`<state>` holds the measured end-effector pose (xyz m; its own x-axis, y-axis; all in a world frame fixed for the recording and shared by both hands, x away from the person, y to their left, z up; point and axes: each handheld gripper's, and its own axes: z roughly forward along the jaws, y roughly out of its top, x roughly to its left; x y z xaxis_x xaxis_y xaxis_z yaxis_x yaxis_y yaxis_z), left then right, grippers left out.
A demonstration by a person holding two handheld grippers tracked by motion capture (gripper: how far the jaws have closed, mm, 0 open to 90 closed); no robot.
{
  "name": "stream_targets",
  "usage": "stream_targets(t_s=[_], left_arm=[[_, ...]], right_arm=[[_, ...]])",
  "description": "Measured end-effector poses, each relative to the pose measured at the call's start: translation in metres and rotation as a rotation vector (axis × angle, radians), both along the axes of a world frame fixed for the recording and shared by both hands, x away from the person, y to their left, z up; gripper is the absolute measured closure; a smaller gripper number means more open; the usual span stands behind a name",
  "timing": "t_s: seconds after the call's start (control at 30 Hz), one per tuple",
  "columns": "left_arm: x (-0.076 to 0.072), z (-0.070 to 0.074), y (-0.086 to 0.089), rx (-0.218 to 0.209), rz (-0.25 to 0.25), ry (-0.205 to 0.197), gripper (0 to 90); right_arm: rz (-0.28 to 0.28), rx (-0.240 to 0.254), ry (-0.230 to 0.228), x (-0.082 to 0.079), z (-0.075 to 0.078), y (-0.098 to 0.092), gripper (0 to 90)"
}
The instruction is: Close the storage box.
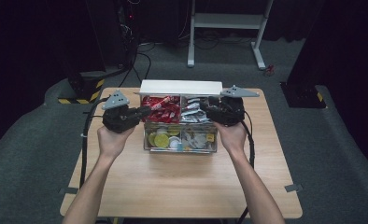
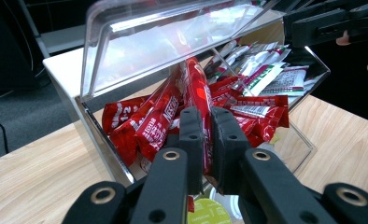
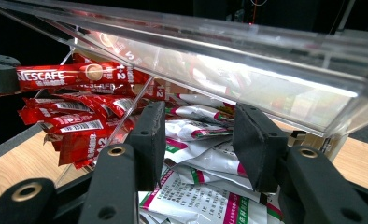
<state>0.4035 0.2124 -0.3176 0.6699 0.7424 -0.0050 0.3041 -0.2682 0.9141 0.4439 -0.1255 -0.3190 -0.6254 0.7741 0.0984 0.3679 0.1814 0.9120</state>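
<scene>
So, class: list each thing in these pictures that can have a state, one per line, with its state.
Clear acrylic box: open, lid raised.
Red Nescafe stick: pinched between the jaws, lifted above the pile.
Left gripper: shut on the red Nescafe stick.
Right gripper: open, jaws over the white sachets, nothing gripped.
Front compartments: filled with round capsules.

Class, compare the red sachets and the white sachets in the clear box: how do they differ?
The red sachets are slim sticks; the white sachets look flatter and wider, with green and pink print. The red ones fill the back left compartment, the white ones the back right. The left gripper is shut on a red stick; the right gripper hangs open over the white ones. Both lie in loose heaps.
</scene>
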Motion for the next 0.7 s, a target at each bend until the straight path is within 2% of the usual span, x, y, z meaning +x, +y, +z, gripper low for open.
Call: stream_targets(t_s=[0.7], left_arm=[[-0.014,0.002,0.011,0.01,-0.019,-0.005,84.4]], right_arm=[[-0.001,-0.001,0.003,0.0,0.001,0.0,54.3]])
